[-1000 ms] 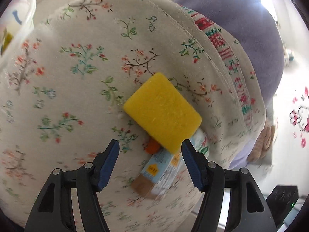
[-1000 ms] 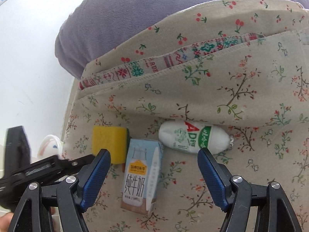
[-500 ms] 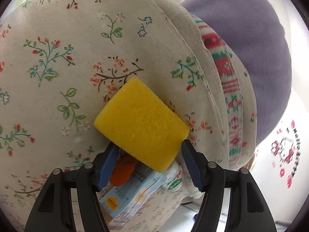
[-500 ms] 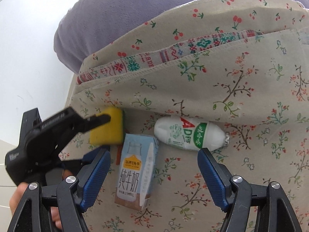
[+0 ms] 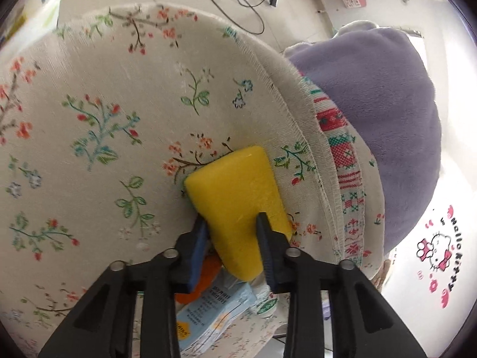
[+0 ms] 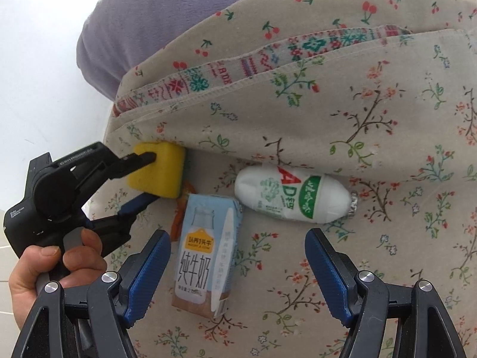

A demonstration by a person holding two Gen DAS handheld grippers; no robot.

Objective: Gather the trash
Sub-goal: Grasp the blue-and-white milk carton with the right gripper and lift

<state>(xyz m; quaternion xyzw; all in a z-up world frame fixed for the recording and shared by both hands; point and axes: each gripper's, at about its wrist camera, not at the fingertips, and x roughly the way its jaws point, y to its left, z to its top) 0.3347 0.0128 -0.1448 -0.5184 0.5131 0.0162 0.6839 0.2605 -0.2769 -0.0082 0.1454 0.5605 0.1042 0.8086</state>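
A yellow sponge (image 5: 238, 200) lies on the floral cushion (image 5: 104, 119). My left gripper (image 5: 232, 232) is shut on the sponge, squeezing its near end; this also shows in the right wrist view (image 6: 149, 176), where the sponge (image 6: 161, 176) sits at the cushion's left. A blue milk carton (image 6: 205, 253) lies flat next to the sponge, with a white AD bottle (image 6: 292, 194) on its side to the right. An orange scrap (image 6: 179, 211) peeks out under the carton. My right gripper (image 6: 235, 265) is open, its fingers either side of the carton's near end.
A purple plush pillow (image 5: 387, 125) lies behind the stacked floral cushions. A patterned ribbon edge (image 6: 238, 71) runs between the cushion layers. Cables (image 5: 247, 3) lie on the tiled floor beyond. A white surface with a Hello Kitty print (image 5: 438, 253) is at the right.
My left gripper moved forward over the sponge and closed on it. The right gripper stayed open and shifted slightly closer to the carton.
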